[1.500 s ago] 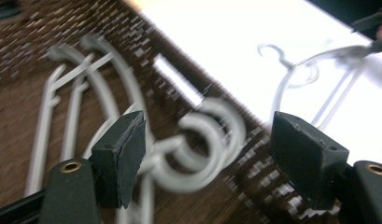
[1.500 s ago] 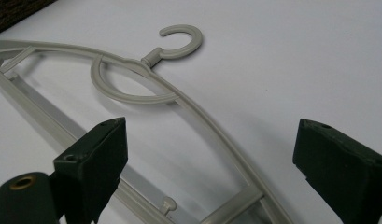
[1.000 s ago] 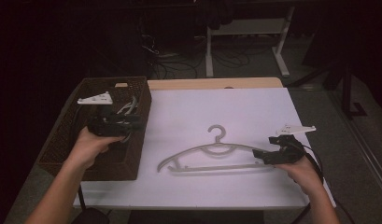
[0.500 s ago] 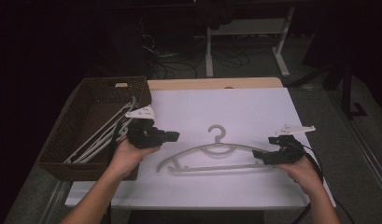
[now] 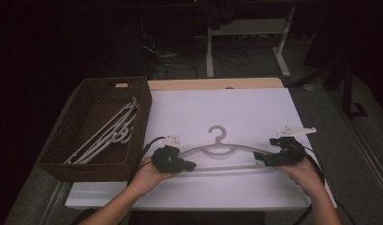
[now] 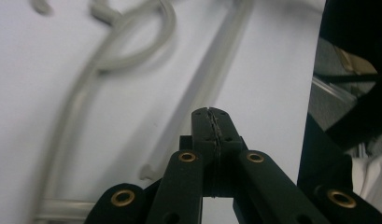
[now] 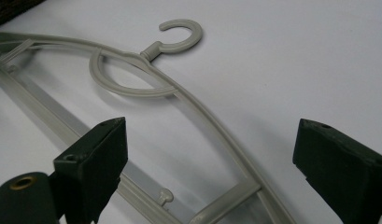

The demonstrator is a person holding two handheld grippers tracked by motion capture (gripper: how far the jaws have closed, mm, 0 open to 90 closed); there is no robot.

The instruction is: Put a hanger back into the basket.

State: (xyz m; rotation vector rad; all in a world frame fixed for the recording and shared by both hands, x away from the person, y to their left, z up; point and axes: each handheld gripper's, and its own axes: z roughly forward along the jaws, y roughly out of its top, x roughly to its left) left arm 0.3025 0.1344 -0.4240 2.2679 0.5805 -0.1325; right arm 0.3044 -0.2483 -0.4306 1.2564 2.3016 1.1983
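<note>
Pale grey plastic coat hanger (image 5: 220, 151) lies flat on white tabletop (image 5: 236, 108), long axis left-right btwn both hands; right gripper (image 5: 265, 160), fingers wide, straddles its right end, left gripper (image 5: 189, 165) pinched empty at left end.

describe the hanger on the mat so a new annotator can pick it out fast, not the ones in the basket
Start at the white mat covering the table, right of the brown wicker basket. The pale grey hanger lies flat between the two grippers, hook pointing away from the person. Unlike the basket's piled hangers, it lies alone.
</note>
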